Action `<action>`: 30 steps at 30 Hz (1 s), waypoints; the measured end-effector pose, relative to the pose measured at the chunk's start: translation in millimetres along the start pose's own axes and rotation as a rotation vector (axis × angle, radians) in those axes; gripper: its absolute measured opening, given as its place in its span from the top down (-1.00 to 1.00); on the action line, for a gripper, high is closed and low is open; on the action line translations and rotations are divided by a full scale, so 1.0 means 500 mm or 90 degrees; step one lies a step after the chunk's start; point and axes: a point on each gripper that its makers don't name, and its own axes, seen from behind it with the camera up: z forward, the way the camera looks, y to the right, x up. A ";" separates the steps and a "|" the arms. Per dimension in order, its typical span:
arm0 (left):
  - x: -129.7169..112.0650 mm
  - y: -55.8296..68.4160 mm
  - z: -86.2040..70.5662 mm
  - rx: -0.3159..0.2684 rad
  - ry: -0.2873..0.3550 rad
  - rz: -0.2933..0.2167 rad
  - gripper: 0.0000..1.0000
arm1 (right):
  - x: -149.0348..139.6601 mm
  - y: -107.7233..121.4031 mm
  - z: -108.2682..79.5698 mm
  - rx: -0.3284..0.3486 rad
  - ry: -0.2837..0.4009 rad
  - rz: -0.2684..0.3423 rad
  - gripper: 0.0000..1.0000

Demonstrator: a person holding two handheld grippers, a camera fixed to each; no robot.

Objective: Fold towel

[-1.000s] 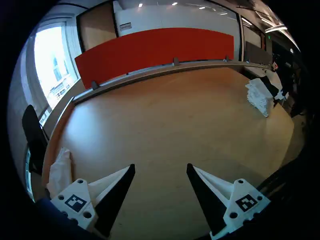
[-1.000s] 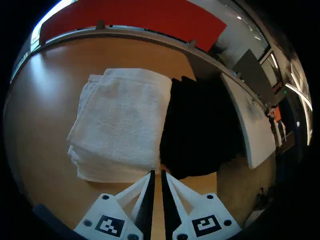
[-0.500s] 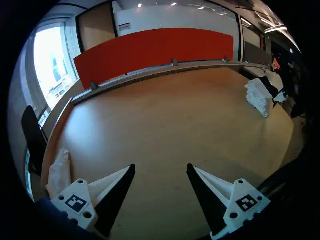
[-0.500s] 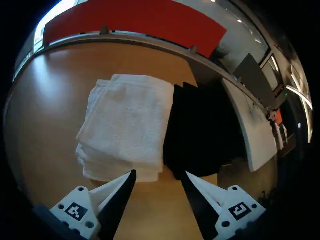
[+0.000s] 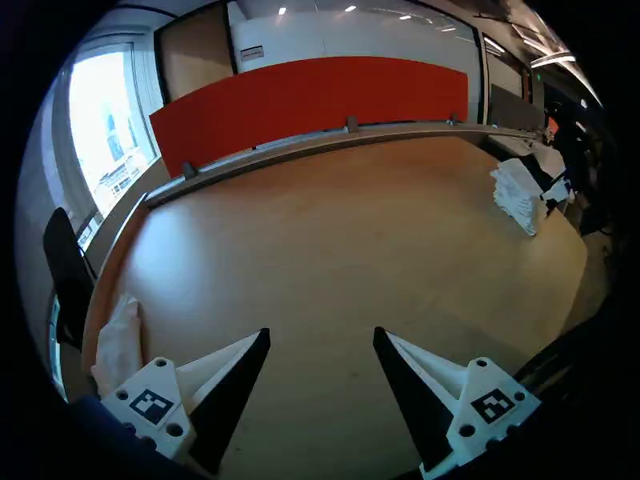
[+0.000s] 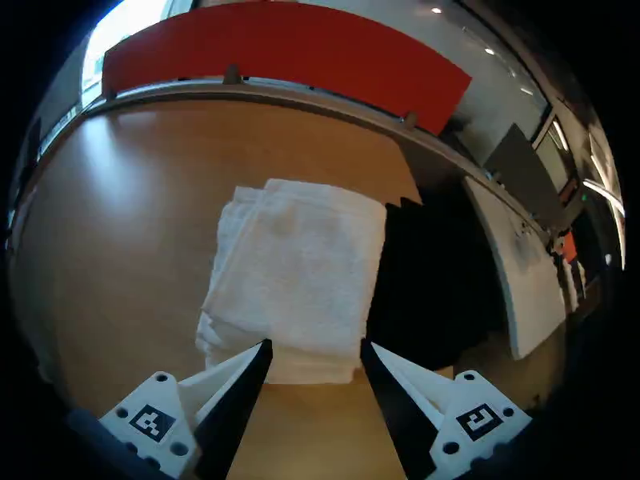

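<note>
My right gripper [image 6: 314, 360] hangs with fingers spread, just above the stack of folded white towels [image 6: 296, 272] on the wooden table [image 6: 128, 232].

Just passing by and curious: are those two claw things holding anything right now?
Left gripper: open, holding nothing.
Right gripper: open, holding nothing; the stack of folded white towels lies just ahead of its fingers.
</note>
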 end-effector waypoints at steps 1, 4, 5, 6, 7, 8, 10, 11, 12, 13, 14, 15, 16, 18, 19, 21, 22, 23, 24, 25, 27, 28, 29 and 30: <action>-0.001 0.000 0.000 0.000 0.000 -0.001 -0.92 | 0.005 -0.009 0.000 0.006 0.004 -0.002 -0.69; -0.003 -0.001 -0.001 0.001 -0.001 -0.002 -0.92 | 0.020 -0.032 0.000 0.022 0.015 -0.007 -0.69; -0.004 -0.001 -0.001 0.001 -0.001 -0.002 -0.92 | 0.024 -0.040 0.000 0.027 0.018 -0.009 -0.69; -0.005 -0.002 -0.001 0.002 -0.001 -0.002 -0.92 | 0.029 -0.048 0.000 0.033 0.021 -0.010 -0.69; -0.005 -0.002 -0.002 0.002 -0.001 -0.002 -0.92 | 0.032 -0.056 0.000 0.038 0.024 -0.013 -0.68; -0.005 -0.003 -0.002 0.003 -0.001 -0.002 -0.92 | 0.035 -0.063 0.000 0.043 0.026 -0.015 -0.68; -0.005 -0.004 -0.004 0.004 0.000 -0.002 -0.92 | 0.041 -0.077 0.001 0.053 0.030 -0.021 -0.67; -0.005 -0.005 -0.004 0.005 0.000 -0.003 -0.92 | 0.044 -0.083 0.001 0.056 0.031 -0.024 -0.67; -0.005 -0.005 -0.005 0.006 0.001 -0.003 -0.92 | 0.046 -0.089 0.002 0.060 0.033 -0.027 -0.65; -0.006 -0.007 -0.006 0.006 0.000 -0.004 -0.92 | 0.049 -0.095 0.003 0.064 0.034 -0.029 -0.63; -0.007 -0.008 -0.007 0.007 0.000 -0.005 -0.92 | 0.052 -0.101 0.004 0.067 0.035 -0.030 -0.61; -0.008 -0.009 -0.008 0.008 0.000 -0.006 -0.92 | 0.054 -0.107 0.005 0.071 0.036 -0.032 -0.60; -0.009 -0.010 -0.009 0.009 -0.001 -0.007 -0.92 | 0.056 -0.111 0.006 0.073 0.036 -0.033 -0.56; -0.012 -0.012 -0.010 0.010 -0.002 -0.008 -0.92 | 0.059 -0.119 0.008 0.078 0.036 -0.035 -0.50; -0.014 -0.013 -0.011 0.011 -0.003 -0.008 -0.92 | 0.059 -0.122 0.009 0.079 0.036 -0.036 -0.46; -0.016 -0.014 -0.012 0.011 -0.004 -0.009 -0.92 | 0.060 -0.126 0.012 0.079 0.036 -0.037 -0.39; -0.016 -0.014 -0.013 0.011 -0.004 -0.009 -0.92 | 0.061 -0.128 0.013 0.080 0.036 -0.038 -0.38; -0.016 -0.014 -0.013 0.011 -0.004 -0.009 -0.92 | 0.061 -0.129 0.014 0.080 0.036 -0.038 -0.37; -0.016 -0.014 -0.014 0.011 -0.004 -0.009 -0.92 | 0.062 -0.131 0.014 0.081 0.036 -0.038 -0.34; -0.016 -0.014 -0.014 0.011 -0.003 -0.009 -0.92 | 0.062 -0.132 0.015 0.081 0.035 -0.038 -0.30; -0.015 -0.014 -0.014 0.011 -0.003 -0.009 -0.92 | 0.062 -0.135 0.017 0.082 0.034 -0.039 -0.28; -0.016 -0.014 -0.015 0.011 -0.003 -0.009 -0.92 | 0.061 -0.137 0.017 0.083 0.033 -0.040 -0.26; -0.016 -0.014 -0.015 0.011 -0.003 -0.009 -0.92 | 0.060 -0.138 0.018 0.083 0.033 -0.041 -0.23; -0.016 -0.014 -0.015 0.011 -0.003 -0.009 -0.92 | 0.059 -0.140 0.018 0.084 0.032 -0.043 -0.18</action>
